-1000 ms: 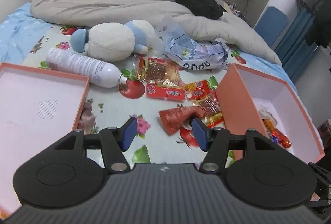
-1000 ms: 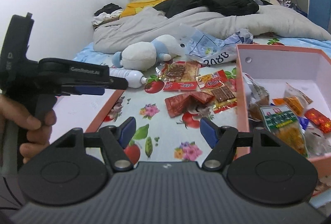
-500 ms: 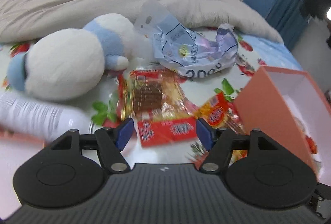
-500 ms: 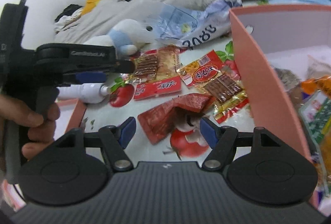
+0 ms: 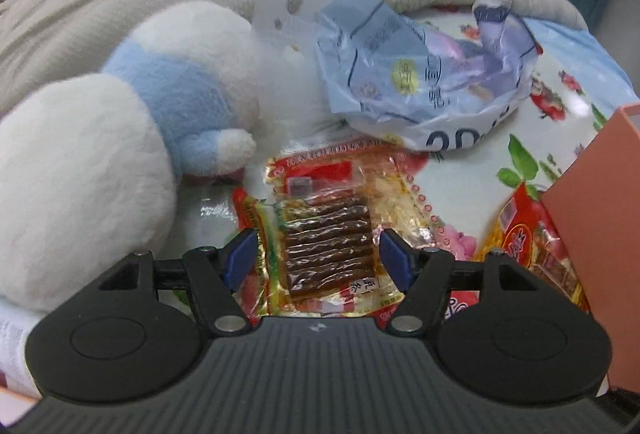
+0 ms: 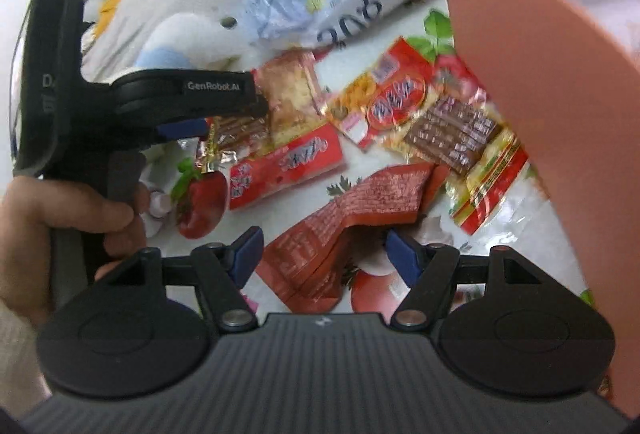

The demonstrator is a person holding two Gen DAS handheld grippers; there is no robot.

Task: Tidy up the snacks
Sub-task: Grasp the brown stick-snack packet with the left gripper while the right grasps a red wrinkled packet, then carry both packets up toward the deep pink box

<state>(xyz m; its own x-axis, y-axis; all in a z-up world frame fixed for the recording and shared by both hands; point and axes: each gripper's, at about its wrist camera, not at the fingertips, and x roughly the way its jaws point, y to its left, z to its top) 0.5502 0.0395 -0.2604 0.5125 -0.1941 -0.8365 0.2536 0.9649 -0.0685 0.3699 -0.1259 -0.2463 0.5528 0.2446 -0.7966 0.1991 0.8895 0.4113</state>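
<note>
Moved in close on both sides since a second ago, from a wide look over the bed down to just above the loose snacks

Centred between the left gripper (image 5: 314, 254) jaws, held wide apart and empty: a clear snack packet (image 5: 332, 238) with yellow edges and brown ridged strips inside, flat on the fruit-print bedsheet (image 5: 560, 101). Just beyond it, a white and blue plush toy (image 5: 120, 153) on the left and a crumpled blue plastic bag (image 5: 420, 81) behind

Under the right gripper (image 6: 324, 250), jaws likewise spread and gripping nothing: a folded dark red packet (image 6: 352, 218), its near edge between the blue tips. Scattered around it, a long red packet (image 6: 288, 165), a red and yellow packet (image 6: 384, 97) and a second brown-strip packet (image 6: 456, 133) lying against the pink box (image 6: 540, 93), which stands at the right. Left hand (image 6: 60, 218) seen wrapped around the other gripper's handle

Probably the reaching step, nothing yet lifted. Best done by lowering each gripper until the tips straddle one packet only, pinching a crimped edge rather than the flat middle, then lifting clear before carrying over the box wall. Risk of thin film slipping, or of a neighbouring packet being dragged along
</note>
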